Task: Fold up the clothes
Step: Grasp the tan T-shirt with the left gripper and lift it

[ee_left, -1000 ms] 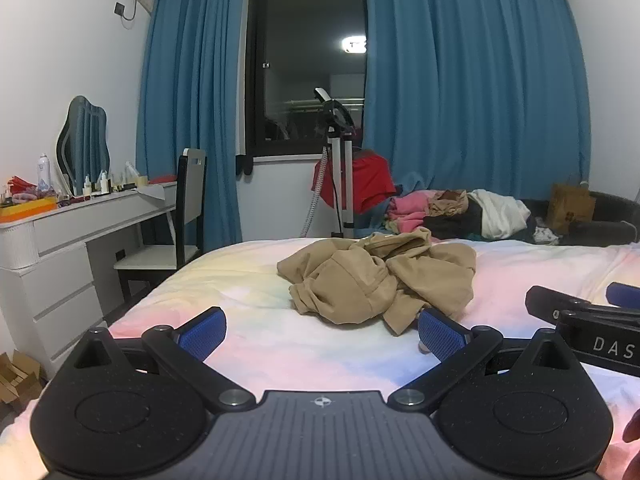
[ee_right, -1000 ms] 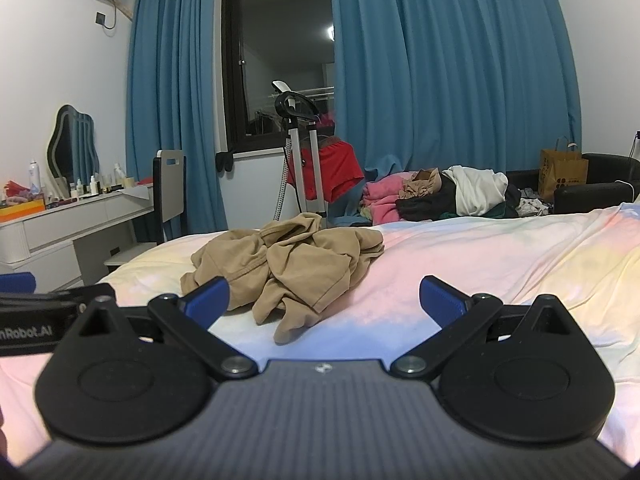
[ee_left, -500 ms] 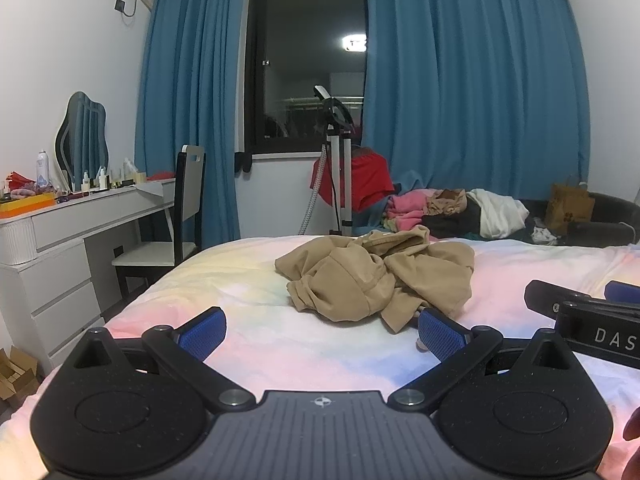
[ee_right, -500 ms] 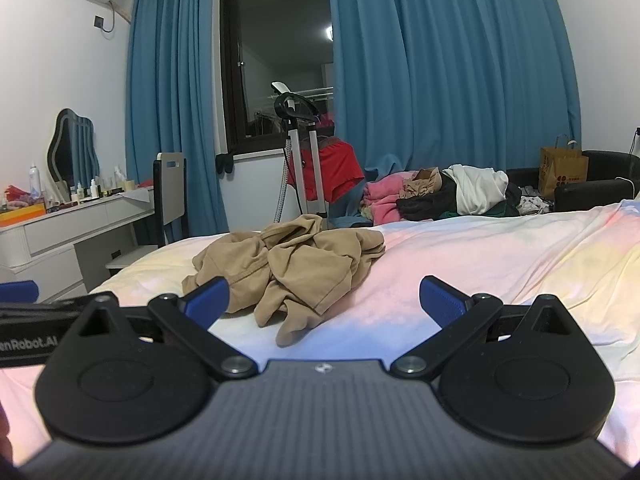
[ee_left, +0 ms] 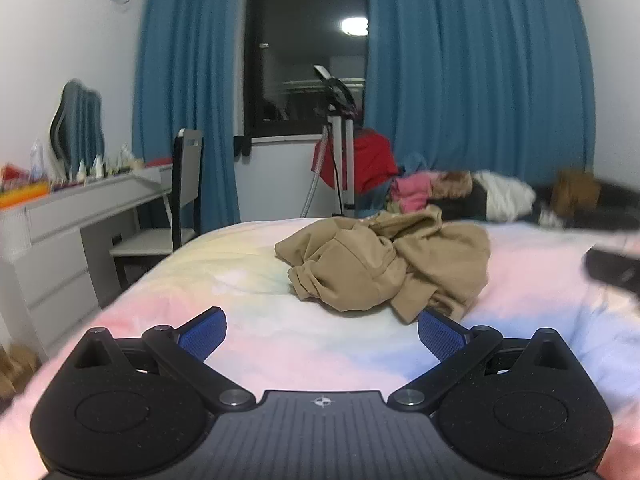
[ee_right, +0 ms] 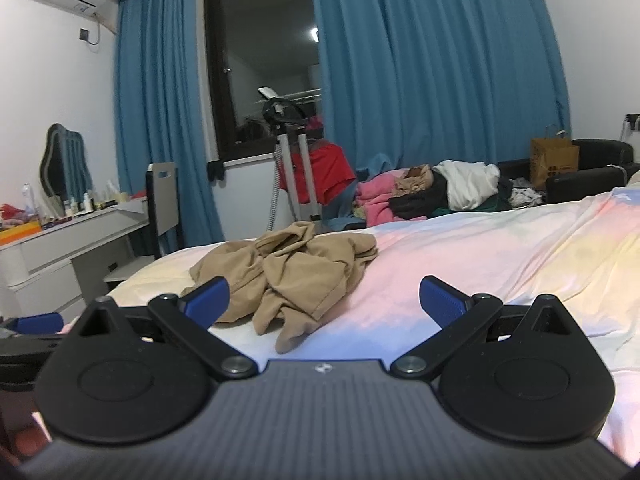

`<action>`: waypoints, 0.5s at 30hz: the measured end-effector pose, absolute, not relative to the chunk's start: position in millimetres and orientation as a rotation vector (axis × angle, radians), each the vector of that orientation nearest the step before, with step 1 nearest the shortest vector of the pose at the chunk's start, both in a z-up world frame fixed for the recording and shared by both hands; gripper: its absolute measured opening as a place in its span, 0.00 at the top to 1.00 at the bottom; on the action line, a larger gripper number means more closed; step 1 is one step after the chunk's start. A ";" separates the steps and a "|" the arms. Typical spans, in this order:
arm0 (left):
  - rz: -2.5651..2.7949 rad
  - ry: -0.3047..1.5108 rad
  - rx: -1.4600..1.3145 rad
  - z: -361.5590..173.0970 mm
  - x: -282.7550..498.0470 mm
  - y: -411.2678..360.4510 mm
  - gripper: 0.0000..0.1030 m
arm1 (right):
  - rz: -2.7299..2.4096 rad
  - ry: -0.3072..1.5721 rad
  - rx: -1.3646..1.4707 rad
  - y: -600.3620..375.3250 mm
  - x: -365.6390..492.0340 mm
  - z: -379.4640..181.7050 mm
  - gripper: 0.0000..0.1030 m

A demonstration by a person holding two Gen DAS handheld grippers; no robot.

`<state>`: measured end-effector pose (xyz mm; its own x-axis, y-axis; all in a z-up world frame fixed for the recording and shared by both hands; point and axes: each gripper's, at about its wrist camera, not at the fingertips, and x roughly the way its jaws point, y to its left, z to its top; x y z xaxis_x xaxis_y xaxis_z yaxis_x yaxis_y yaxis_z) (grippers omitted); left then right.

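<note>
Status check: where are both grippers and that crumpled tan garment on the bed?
Left gripper open, empty. Right gripper open, empty. Crumpled tan garment unfolded on pastel bedsheet, ahead of both. Nothing blocking.

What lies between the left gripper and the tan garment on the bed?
Only bare pastel bedsheet, as the left wrist view shows. The left gripper is open, and the crumpled tan garment lies ahead, slightly right.

Both grippers closer to tan garment (ee_left: 386,264) vs 1 s ago; left view now blurred.
</note>
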<state>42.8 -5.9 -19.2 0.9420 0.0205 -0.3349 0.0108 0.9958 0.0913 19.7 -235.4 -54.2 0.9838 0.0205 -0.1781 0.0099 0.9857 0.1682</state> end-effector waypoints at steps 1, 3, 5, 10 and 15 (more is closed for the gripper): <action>-0.004 0.343 0.124 -20.9 49.9 -8.5 0.01 | 0.000 0.175 0.171 -236.3 19.4 -54.1 0.00; -0.016 0.344 0.196 -25.2 68.4 -15.6 0.02 | -0.010 0.156 0.175 -238.9 19.2 -53.1 0.00; -0.030 0.349 0.242 -28.2 89.5 -22.2 0.05 | -0.016 0.139 0.191 -243.4 21.2 -51.8 0.00; -0.059 0.357 0.304 -38.2 150.7 -36.8 0.12 | -0.043 0.129 0.269 -257.0 34.0 -54.0 0.00; -0.107 0.368 0.394 -60.2 209.0 -50.7 0.22 | -0.059 0.143 0.267 -261.6 55.6 -67.9 0.00</action>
